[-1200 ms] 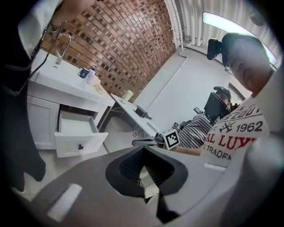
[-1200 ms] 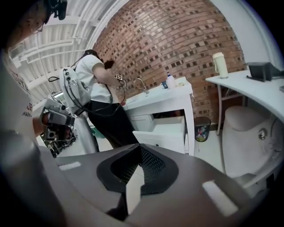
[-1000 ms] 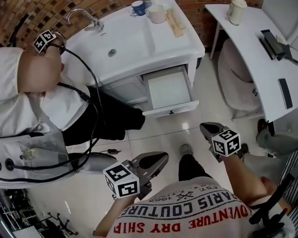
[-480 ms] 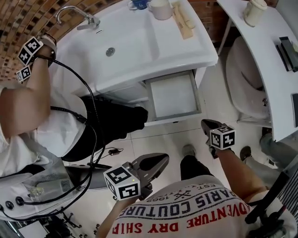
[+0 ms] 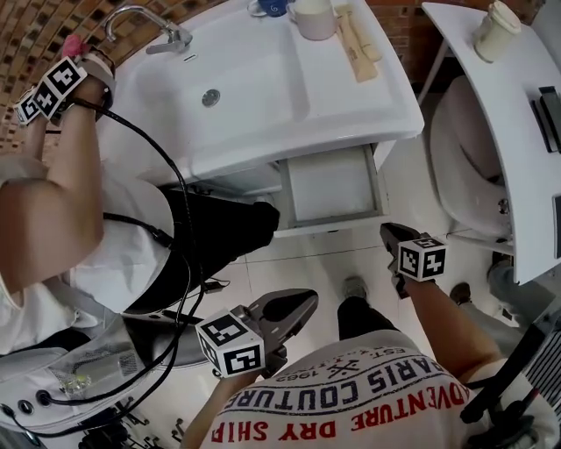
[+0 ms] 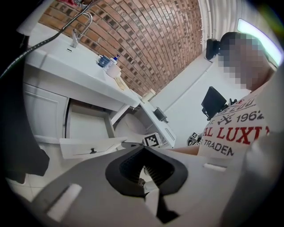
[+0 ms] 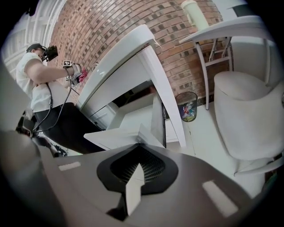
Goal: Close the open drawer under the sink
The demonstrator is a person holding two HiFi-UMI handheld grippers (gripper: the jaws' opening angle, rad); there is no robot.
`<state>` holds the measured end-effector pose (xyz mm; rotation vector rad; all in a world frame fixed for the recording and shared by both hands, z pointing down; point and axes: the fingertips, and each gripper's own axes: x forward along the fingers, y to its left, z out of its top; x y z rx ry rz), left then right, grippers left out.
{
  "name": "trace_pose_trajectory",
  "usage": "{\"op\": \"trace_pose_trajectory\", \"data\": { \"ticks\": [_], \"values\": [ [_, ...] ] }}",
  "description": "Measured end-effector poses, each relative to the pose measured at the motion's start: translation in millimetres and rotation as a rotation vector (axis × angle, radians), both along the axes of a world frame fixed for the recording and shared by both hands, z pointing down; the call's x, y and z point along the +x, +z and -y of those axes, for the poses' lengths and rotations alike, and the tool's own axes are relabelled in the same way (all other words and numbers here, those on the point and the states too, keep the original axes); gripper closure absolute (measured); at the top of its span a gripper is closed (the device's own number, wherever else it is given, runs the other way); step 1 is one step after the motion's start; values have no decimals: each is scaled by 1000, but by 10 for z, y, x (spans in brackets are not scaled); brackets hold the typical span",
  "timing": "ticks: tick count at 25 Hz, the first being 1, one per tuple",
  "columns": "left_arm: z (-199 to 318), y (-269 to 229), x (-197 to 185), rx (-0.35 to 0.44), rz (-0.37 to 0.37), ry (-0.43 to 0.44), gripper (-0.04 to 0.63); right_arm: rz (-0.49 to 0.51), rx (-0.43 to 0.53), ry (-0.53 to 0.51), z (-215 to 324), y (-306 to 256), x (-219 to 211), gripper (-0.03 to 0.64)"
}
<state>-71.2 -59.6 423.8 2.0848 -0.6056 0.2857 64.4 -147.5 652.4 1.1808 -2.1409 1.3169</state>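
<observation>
The white drawer (image 5: 331, 186) under the sink counter (image 5: 263, 88) stands pulled out, with nothing inside, its front panel (image 5: 326, 226) facing me. My right gripper (image 5: 388, 231) is shut and holds nothing; its tip sits right at the panel's right corner, and I cannot tell if it touches. In the right gripper view the gripper (image 7: 139, 135) points at the drawer front (image 7: 113, 135). My left gripper (image 5: 302, 302) is also shut with nothing in it, low over the floor tiles and well short of the drawer. The left gripper view shows it (image 6: 143, 148) below the drawer front (image 6: 88, 147).
Another person (image 5: 79, 202) in black trousers stands at the cabinet's left, a cabled gripper near the faucet (image 5: 153, 26). A cup (image 5: 314, 17) sits on the counter. A round white chair (image 5: 465, 158) and a white desk (image 5: 508, 79) stand to the right. A waste bin (image 7: 187, 106) sits by the wall.
My right gripper has moved up to the drawer front's right corner. The view has shifted closer over the sink. The left gripper has stayed put.
</observation>
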Motion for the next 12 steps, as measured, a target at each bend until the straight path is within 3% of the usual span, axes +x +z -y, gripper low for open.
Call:
{"op": "trace_pose_trajectory", "data": {
  "ticks": [12],
  "values": [
    [105, 208, -93, -59, 14, -41, 614, 69, 20, 85, 1187, 26, -35, 609]
  ]
}}
